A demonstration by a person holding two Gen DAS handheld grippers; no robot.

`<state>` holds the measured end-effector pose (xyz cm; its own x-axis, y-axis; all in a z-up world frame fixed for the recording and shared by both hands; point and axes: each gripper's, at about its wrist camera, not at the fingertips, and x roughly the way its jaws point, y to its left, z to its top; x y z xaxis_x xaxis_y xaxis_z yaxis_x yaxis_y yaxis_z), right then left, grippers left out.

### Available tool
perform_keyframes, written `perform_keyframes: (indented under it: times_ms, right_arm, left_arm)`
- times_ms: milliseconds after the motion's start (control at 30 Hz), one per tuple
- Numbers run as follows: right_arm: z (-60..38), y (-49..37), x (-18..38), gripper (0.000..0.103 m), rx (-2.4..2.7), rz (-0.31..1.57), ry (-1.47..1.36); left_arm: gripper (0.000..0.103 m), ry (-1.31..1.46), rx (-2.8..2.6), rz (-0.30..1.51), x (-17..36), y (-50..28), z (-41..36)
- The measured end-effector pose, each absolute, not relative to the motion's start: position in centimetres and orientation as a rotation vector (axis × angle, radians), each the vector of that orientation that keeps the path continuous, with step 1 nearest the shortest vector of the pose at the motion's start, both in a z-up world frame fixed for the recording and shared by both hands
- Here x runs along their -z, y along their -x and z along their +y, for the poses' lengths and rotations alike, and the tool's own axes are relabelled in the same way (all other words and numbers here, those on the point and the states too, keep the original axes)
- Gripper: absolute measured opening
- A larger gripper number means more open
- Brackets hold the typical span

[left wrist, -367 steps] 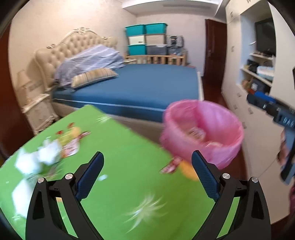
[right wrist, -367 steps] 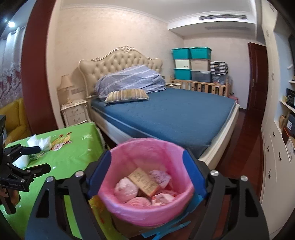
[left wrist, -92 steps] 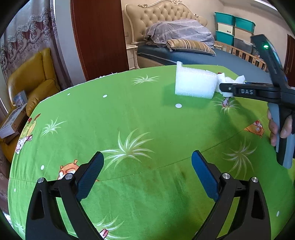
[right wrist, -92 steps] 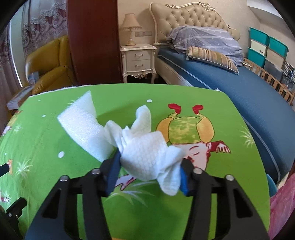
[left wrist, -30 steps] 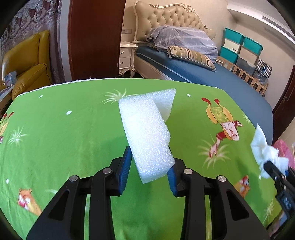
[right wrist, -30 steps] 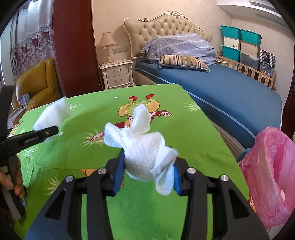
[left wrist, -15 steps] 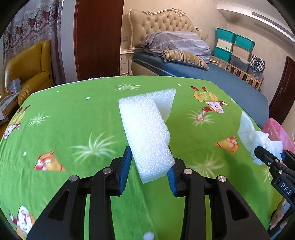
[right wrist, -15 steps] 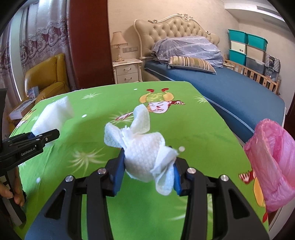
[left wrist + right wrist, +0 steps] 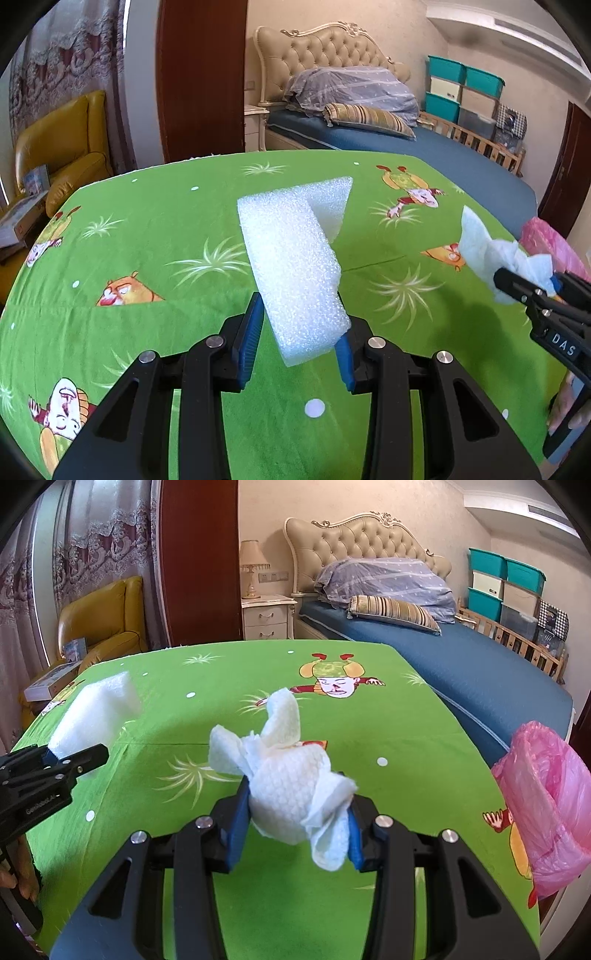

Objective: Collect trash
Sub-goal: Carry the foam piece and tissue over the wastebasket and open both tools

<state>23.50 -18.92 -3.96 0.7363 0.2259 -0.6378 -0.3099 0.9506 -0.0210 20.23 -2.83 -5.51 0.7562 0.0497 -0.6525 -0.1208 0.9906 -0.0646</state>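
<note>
My left gripper [image 9: 295, 339] is shut on a white foam block [image 9: 295, 258], held above the green tablecloth [image 9: 166, 229]. In the right wrist view that foam block [image 9: 96, 709] and the left gripper [image 9: 66, 762] show at the far left. My right gripper [image 9: 295, 823] is shut on a crumpled white paper towel [image 9: 288, 786]; in the left wrist view the towel [image 9: 491, 254] and right gripper [image 9: 532, 286] sit at the right edge. A bin with a pink liner [image 9: 546, 805] stands past the table's right edge and also shows in the left wrist view [image 9: 550, 240].
A bed with a blue cover [image 9: 480, 664] lies beyond the table. A white nightstand with a lamp [image 9: 266, 613] and a yellow armchair [image 9: 107, 624] stand behind the table. Boxes [image 9: 48, 681] lie near the armchair. A hand [image 9: 569, 410] holds the right gripper's handle.
Both grippers have drawn back across the table with their loads still held. More of the green cloth shows, and the pink-lined bin has come further into view at the right.
</note>
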Motion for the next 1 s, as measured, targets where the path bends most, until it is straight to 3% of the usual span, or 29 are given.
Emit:
perform_keyframes:
  times_ms: [700, 1000]
  right_arm:
    - [-19.3, -19.0, 2.3, 0.042, -0.325, 0.581, 0.158]
    - [-24.1, -15.4, 0.6, 0.042, -0.247, 0.535, 0.146]
  left_arm:
    - [0.034, 0.029, -0.088, 0.584, 3.4, -16.2, -5.5]
    - [0.034, 0.002, -0.017, 0.557, 2.2, -15.3, -8.3]
